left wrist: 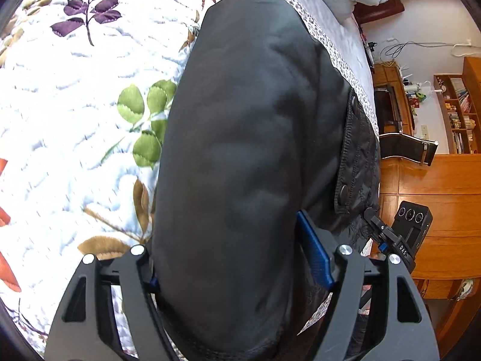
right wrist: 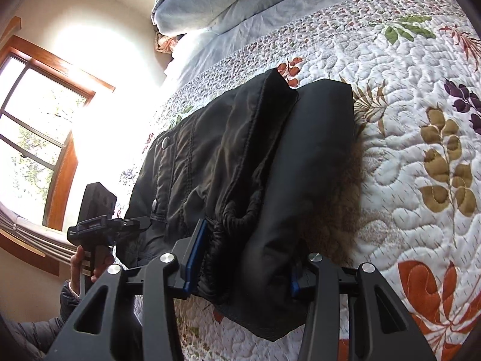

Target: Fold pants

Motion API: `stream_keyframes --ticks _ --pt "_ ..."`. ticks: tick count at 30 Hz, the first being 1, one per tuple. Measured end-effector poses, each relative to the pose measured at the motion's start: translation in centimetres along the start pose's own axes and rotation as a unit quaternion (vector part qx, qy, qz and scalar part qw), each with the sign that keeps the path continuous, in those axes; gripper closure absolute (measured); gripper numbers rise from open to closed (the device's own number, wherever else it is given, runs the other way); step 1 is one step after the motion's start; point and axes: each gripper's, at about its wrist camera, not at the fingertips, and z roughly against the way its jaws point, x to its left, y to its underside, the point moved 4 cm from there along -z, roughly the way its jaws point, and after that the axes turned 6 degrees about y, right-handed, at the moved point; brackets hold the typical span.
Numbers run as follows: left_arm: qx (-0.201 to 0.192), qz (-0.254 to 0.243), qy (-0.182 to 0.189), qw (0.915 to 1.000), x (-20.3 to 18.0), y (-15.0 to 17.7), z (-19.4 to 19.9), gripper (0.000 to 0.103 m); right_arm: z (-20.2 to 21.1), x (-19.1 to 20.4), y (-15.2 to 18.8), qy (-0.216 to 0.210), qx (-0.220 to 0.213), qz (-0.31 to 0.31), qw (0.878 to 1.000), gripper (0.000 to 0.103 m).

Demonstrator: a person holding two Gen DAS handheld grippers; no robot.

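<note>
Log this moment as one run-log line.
pants: black, folded on quilt | left hand-held gripper: shut on pants | right hand-held gripper: shut on pants

We only get one readable mark: white letters "DAS" on the black clamp block of the right gripper (left wrist: pixel 387 240), seen at the right edge of the left wrist view, printed sideways along the part. In the right wrist view the left gripper (right wrist: pixel 99 225) carries a small pale label strip on its black block, too blurred for us to read. Book spines on the shelf (left wrist: pixel 460 111) are too small to make out.
</note>
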Motion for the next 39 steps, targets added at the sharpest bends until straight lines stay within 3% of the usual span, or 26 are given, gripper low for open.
stream_keyframes --ticks 6,14,21,27,36,39 --pt "-0.011 -0.007 -0.01 0.9999 0.7 -1.6 0.6 0.028 -1.5 0.1 -2.0 -0.007 -0.004 -0.012 1.0 0.058" --pt "-0.011 -0.015 -0.011 0.9998 3.2 -0.9 2.3 0.022 -2.5 -0.2 -2.8 -0.014 -0.009 -0.022 1.0 0.056" --pt "-0.011 -0.016 -0.007 0.9998 0.1 -2.6 -0.8 0.018 -3.0 -1.2 -2.6 -0.026 -0.022 -0.037 0.999 0.054" --pt "-0.012 -0.015 -0.01 0.9998 -0.5 -2.9 -1.2 0.016 -3.1 -1.5 -2.6 -0.027 -0.02 -0.036 0.999 0.053" --pt "-0.009 -0.013 -0.004 0.9999 -0.9 -3.2 -1.9 0.015 -3.4 -2.4 -2.4 -0.037 -0.023 -0.052 0.998 0.046" --pt "-0.008 -0.014 -0.002 0.9999 -0.8 -3.2 -2.0 0.015 -3.4 -2.9 -2.3 -0.046 -0.027 -0.063 0.997 0.038"
